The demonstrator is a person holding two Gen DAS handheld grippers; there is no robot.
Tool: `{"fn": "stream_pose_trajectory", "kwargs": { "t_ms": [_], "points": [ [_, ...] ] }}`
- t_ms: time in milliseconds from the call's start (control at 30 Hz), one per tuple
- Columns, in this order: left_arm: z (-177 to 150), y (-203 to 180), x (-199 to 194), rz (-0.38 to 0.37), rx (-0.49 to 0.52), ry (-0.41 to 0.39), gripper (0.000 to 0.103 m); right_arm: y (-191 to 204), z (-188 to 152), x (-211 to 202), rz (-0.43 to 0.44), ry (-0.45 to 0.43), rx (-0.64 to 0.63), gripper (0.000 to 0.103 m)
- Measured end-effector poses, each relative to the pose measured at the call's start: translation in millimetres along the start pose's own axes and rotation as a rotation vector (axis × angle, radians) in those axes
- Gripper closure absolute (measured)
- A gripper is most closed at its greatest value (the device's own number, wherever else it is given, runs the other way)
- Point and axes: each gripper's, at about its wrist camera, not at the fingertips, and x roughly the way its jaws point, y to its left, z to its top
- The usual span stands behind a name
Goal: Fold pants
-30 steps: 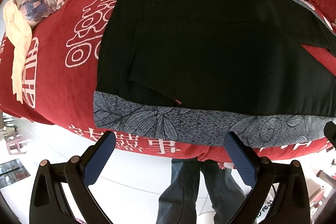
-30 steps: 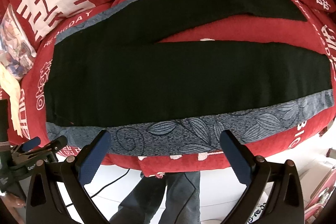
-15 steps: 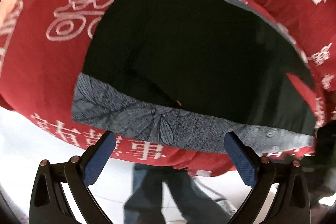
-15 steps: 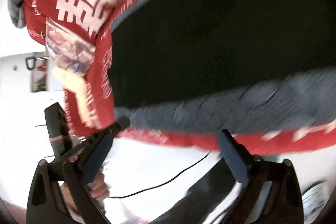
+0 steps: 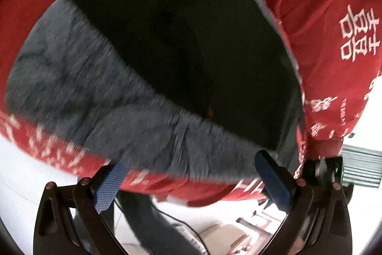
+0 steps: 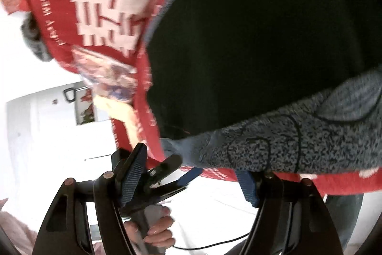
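looks down on black pants (image 5: 191,40) spread flat on a grey cloth (image 5: 83,87) with leaf marks, on top of a red blanket (image 5: 322,16) on the bed. finds the pants beyond the near edge of the grey cloth in both views, up and away from the fingers. sees a strip of grey cloth between each gripper and the black fabric, so no touching yet.

holds the left gripper (image 5: 191,163) wide open with nothing inside, just at the near edge of the grey cloth. holds the right gripper (image 6: 191,160) wide open and empty too, close to the grey cloth's (image 6: 286,135) near corner. spots one end of the pants (image 6: 262,40) by that corner, so seems to put the right gripper nearer to that end.

seems to run long along the grey cloth's near edge, side to side in front of the person, not pointing away. cannot tell for sure which end is the waist, since both views are blurry and tilted.

probably needs a reach forward past the grey strip to pinch the near edge of the pants.
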Motion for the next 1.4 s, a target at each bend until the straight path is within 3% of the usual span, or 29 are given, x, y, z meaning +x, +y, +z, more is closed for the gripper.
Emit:
{"fn": "stream_pose_trajectory", "kwargs": {
  "t_ms": [133,367,467,567,633,667,767,833,1033,1133,1267,1400],
  "points": [
    [13,-13,-1,0.036,0.031,-0.018,0.000,-9,-7,-10,-0.065,0.013,-0.005,0.027],
    [19,-20,4,0.079,0.065,0.022,0.005,-73,-21,-67,-0.165,-0.139,0.151,0.027],
    [18,-20,5,0.112,0.094,0.032,0.014,-90,-23,-85,-0.095,-0.210,0.227,0.027],
    [18,-17,1,0.153,0.107,0.034,0.035,-100,-23,-89,-0.028,-0.253,0.289,0.029],
    [17,-13,-2,0.171,0.101,0.045,0.065,-106,-25,-91,0.025,-0.282,0.359,0.071],
    [17,-12,-3,0.168,0.093,0.053,0.071,-108,-25,-95,0.003,-0.300,0.408,0.095],
    [21,-16,-14,0.160,0.083,0.047,0.073,-81,-16,-102,-0.093,-0.282,0.315,0.095],
    [24,-27,-31,0.152,0.097,0.021,0.073,-51,-1,-108,-0.158,-0.243,0.203,0.095],
    [45,-85,-72,0.122,0.170,-0.088,0.073,25,59,-137,-0.172,-0.164,-0.016,0.095],
    [77,-121,-79,0.119,0.222,-0.156,0.073,56,107,-141,-0.198,-0.127,-0.123,0.095],
    [129,-154,-65,0.143,0.256,-0.243,0.073,75,176,-131,-0.205,-0.087,-0.220,0.095],
    [180,-165,-25,0.208,0.243,-0.261,0.072,75,245,-97,-0.267,-0.069,-0.249,0.094]
  ]
}}
